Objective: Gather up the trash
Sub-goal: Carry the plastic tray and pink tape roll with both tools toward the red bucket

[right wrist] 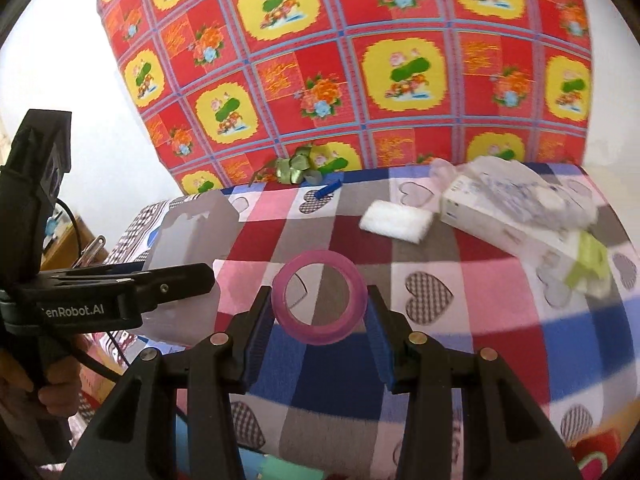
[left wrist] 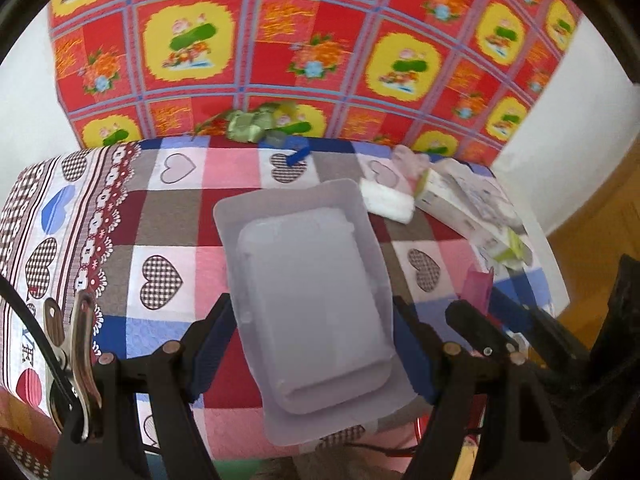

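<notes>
Between my right fingers [right wrist: 318, 320] sits the pink tape ring [right wrist: 318, 298], gripped by its sides; my left fingers [left wrist: 314, 344] clamp the clear plastic tray [left wrist: 308, 292] above the tabletop [left wrist: 168, 220]. I'd keep both level and squeeze gently, since the tray looks flimsy.

Both tools [left wrist: 312, 344] [right wrist: 318, 316] clamped, level.

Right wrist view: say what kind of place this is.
Probably a home room: a heart-patterned cloth covers the table, a floral sheet hangs on a white wall, and trash like a carton lies about.
</notes>
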Available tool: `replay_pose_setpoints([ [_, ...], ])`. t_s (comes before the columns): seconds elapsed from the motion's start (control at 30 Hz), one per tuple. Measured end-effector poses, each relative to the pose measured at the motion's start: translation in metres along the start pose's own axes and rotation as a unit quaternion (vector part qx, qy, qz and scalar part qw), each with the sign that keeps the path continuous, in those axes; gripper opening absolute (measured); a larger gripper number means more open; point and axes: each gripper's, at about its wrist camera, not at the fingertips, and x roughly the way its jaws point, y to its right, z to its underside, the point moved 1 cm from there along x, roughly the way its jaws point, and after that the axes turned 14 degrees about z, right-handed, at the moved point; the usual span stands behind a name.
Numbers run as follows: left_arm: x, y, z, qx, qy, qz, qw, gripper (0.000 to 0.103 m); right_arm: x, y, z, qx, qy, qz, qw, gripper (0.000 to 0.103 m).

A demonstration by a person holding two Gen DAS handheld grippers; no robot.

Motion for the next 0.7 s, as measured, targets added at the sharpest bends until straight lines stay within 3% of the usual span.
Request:
replay_pose_setpoints([
  [0.37, -0.002, 0.049, 0.017, 0.073, -0.021, 0.046, 0.9961, 0.079, -0.051, 0.03, 0.032, 0.058, 0.017, 0.052, 0.997, 0.045],
  [0.7, 0.019, 0.116, 0.033, 0.144, -0.057, 0.104, 0.9825, 0.079, -0.1, 0.061, 0.064, 0.123, 0.025, 0.127, 0.984, 0.045],
])
